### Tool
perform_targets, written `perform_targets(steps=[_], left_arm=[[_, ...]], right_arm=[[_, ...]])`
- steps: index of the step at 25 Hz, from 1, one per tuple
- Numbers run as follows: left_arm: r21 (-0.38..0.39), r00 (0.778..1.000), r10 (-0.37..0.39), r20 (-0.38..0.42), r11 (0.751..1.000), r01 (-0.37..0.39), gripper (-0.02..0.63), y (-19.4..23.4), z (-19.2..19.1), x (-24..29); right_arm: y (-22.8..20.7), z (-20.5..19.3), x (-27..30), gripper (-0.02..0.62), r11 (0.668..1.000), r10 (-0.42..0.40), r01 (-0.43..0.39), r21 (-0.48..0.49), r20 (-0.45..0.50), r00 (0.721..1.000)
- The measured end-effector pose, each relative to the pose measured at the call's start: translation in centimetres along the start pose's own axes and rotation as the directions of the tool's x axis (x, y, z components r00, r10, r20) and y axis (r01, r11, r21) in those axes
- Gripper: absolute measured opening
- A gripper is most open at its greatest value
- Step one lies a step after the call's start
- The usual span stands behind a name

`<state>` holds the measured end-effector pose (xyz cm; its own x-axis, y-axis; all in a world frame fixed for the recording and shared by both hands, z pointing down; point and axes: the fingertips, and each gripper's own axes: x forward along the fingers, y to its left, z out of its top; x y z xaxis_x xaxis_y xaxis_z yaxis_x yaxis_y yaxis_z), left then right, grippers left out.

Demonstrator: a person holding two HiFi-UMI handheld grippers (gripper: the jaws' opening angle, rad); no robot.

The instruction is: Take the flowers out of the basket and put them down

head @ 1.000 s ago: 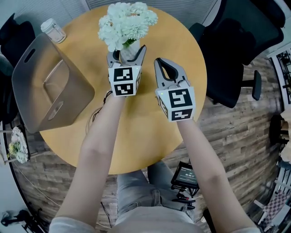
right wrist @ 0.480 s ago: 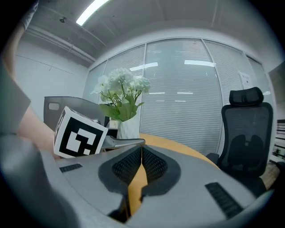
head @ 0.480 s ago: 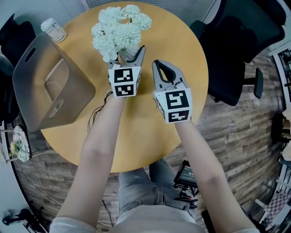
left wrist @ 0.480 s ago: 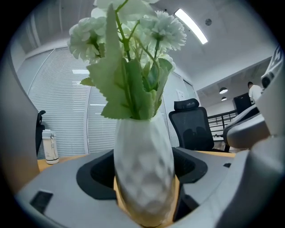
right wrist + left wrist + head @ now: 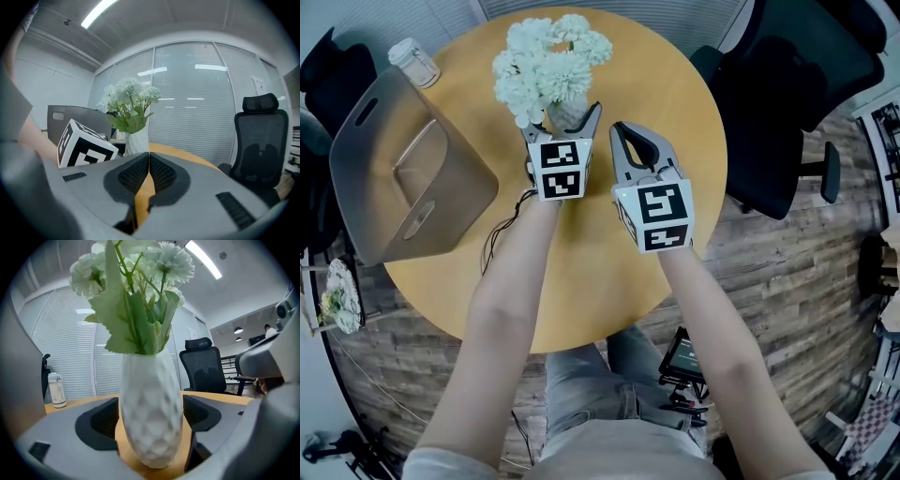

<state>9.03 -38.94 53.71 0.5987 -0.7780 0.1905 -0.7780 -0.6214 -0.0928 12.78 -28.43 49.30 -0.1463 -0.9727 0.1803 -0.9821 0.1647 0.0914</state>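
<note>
The white flowers point(image 5: 551, 66) stand in a white vase point(image 5: 150, 413). The vase is upright on the round table point(image 5: 675, 94), out of the basket point(image 5: 375, 159). Our left gripper point(image 5: 563, 118) has 1 finger on each side of the vase. Its fingers are wide and have just been opening, with the vase between them. Our right gripper point(image 5: 149, 157) is just beside it, with its 2 fingers pressed together on nothing. The basket sits tilted at the left of the table, well apart from the vase. We see a small jar point(image 5: 414, 63) behind the basket.

basket point(image 5: 455, 183) blocks left, open table point(image 5: 675, 122) right
</note>
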Motion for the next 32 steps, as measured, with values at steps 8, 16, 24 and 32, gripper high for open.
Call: perform_targets(steps=[8,16,24,32], left_arm=[[-0.017,1.0,-0.014,0.0,1.0,0.014,0.425,-0.5,0.0,-2.1],[-0.089,1.0,0.017,0.005,0.996,-0.016,0.425,-0.1,1.0,-5.4],[-0.115,1.0,0.025,0.004,0.993,-0.025,0.423,-0.3,2.6,-8.5],[-0.11,1.0,-0.007,-0.031,0.994,0.003,0.423,-1.1,3.2,-11.1]], right_arm=[[0.3,0.5,-1.0,0.025,1.0,0.013,-0.013,-0.023,-0.009,1.0],[1.0,1.7,-2.4,0.023,1.0,0.014,-0.014,-0.007,0.003,1.0],[0.8,2.5,-4.0,0.023,1.0,-0.029,0.029,-0.009,-0.029,0.999],[2.9,4.6,-5.2,0.023,0.997,0.061,-0.061,-0.039,-0.005,0.998]])
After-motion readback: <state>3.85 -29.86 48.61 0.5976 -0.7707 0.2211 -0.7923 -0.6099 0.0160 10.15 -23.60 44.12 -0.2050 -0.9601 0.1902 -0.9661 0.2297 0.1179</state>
